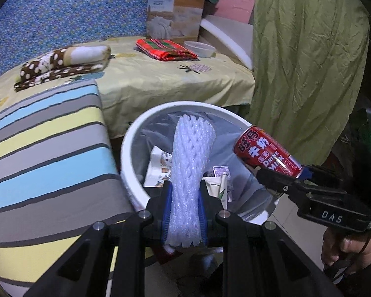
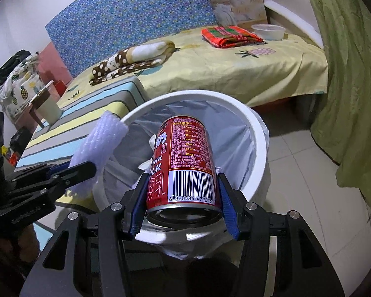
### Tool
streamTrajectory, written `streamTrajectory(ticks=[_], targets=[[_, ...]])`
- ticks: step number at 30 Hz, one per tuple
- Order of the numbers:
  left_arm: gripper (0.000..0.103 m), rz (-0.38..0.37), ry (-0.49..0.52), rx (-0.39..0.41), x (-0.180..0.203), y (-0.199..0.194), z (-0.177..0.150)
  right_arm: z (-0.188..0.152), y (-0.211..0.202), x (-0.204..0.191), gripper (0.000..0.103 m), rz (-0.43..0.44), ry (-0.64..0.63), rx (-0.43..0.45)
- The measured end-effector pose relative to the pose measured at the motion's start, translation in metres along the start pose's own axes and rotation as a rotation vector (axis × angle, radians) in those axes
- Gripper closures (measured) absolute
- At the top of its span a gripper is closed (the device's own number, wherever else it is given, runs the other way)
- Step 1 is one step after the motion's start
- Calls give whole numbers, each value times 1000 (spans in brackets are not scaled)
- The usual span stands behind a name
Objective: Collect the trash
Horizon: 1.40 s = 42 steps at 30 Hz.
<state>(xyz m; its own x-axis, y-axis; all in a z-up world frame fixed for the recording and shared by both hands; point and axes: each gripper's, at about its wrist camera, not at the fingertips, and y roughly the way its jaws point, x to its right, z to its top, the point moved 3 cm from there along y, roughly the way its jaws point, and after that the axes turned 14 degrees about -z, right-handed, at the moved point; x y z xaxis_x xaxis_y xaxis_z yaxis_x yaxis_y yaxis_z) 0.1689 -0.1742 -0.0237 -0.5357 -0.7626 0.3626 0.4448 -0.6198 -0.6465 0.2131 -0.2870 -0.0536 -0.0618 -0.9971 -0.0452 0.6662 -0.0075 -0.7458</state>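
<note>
While above the bin (image 1: 129,148): foam sleeve (image 1: 188,170) clamped in left jaws, can (image 2: 185,158) in right.

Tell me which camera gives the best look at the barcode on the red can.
The right wrist view. There the red can sits between the right gripper pads with its barcode panel facing the camera, digits legible. The left wrist view shows the same can from the side, with only the drink label visible and no barcode.
</note>
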Motion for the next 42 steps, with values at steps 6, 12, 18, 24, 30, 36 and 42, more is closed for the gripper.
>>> streamTrajectory(ticks=[6,12,18,24,30,36,42], targets=[[77,-43,-12,-20,0,16,1,0,5,1,48,-3,-12,-24],[66,-55,-26,-10,-3,13,-1,0,0,3,48,-3,-14,-2],[65,-45,-30,8,-2,0,-5,2,-9,1,48,-4,-8,22],[65,-33,-30,31,3,-20,-13,-1,-23,-6,48,7,-10,52],[65,-7,-38,59,4,-41,-23,-8,-35,-18,48,37,-25,77],[59,32,-27,90,9,-62,-34,-17,-46,-30,48,49,-52,93],[54,83,-21,124,14,-82,-45,-25,-57,-39,48,48,-81,112]])
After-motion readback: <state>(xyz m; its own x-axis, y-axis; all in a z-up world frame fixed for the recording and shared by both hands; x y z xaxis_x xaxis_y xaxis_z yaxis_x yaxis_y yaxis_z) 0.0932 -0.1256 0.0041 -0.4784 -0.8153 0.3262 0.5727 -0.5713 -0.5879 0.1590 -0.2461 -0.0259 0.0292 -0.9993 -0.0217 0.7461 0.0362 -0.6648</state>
